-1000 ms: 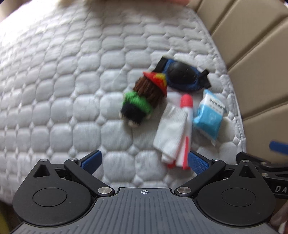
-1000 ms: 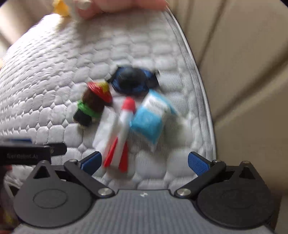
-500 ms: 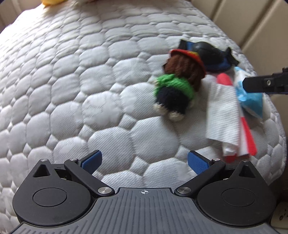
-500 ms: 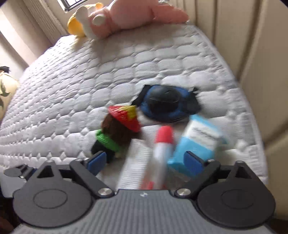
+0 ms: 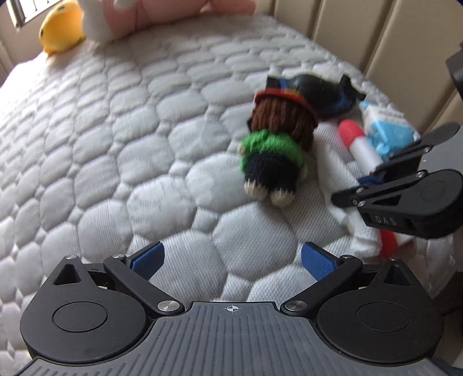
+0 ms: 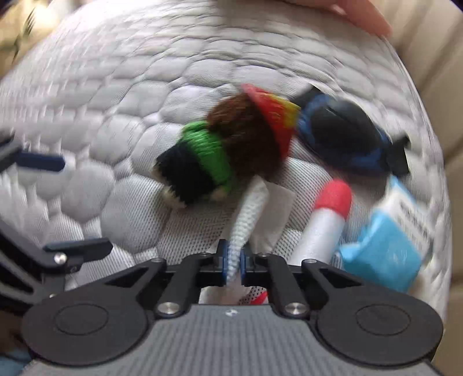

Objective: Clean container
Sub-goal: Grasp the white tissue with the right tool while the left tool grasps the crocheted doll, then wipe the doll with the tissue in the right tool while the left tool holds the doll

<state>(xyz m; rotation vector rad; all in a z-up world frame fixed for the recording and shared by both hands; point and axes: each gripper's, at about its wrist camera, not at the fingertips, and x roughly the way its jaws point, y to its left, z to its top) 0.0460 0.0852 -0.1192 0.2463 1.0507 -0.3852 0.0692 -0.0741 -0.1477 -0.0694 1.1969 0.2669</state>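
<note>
A folded white cloth (image 6: 249,214) lies on the quilted mattress (image 5: 115,144) among small items. My right gripper (image 6: 233,263) is shut on the cloth's near edge, pinching it into a ridge. It also shows at the right in the left wrist view (image 5: 367,182), low over the cloth (image 5: 332,165). My left gripper (image 5: 231,260) is open and empty above bare mattress, short of a knitted doll (image 5: 277,150). No container is visible.
Beside the cloth lie the doll (image 6: 228,150), a red and white toy rocket (image 6: 324,219), a blue tissue pack (image 6: 387,248) and a black and blue pouch (image 6: 344,133). Plush toys (image 5: 115,17) lie at the bed's far end. A beige padded wall (image 5: 376,34) runs along the right.
My right gripper has dropped to the cloth and shut on it. My left gripper has moved in lower toward the doll and stays open.
</note>
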